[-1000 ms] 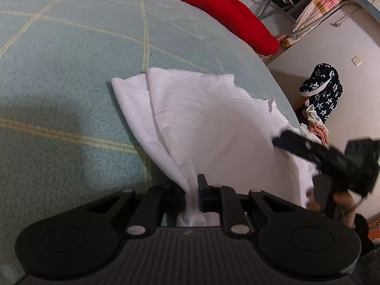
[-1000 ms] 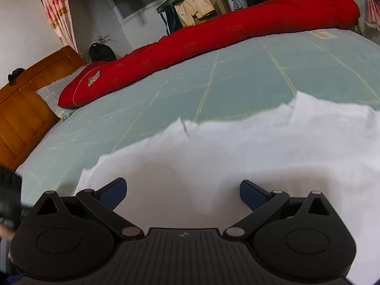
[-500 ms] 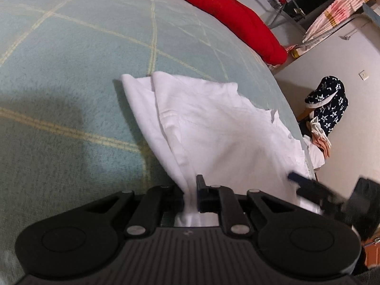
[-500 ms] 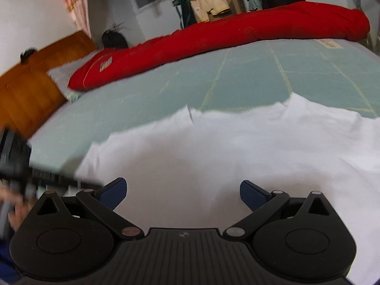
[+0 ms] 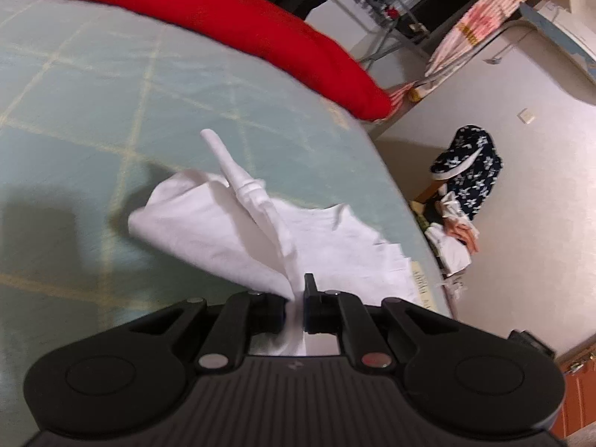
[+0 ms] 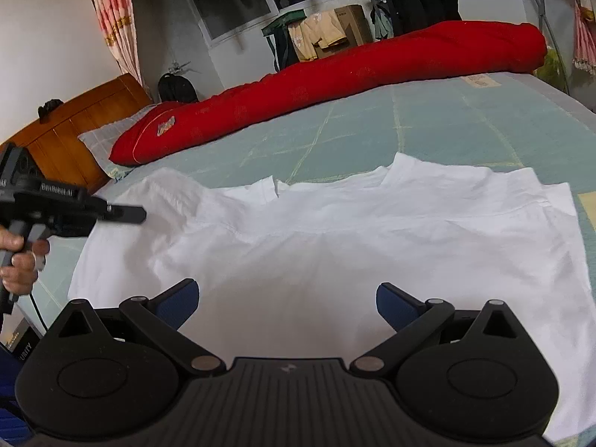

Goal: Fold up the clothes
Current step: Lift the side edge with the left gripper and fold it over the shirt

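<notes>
A white T-shirt [image 6: 335, 246] lies spread across the green checked bedspread [image 6: 428, 123], filling the middle of the right wrist view. The right gripper [image 6: 286, 303] hovers over the shirt's near part with its blue-padded fingers [image 6: 178, 301] spread wide, grasping nothing. At the left edge of that view a hand [image 6: 18, 260] holds the left gripper [image 5: 296, 307], whose jaws are clenched on a bunched edge of the shirt, lifting a fold off the bed at the centre of its own view. A long red bolster [image 6: 335, 82] lies along the bedspread's far side.
</notes>
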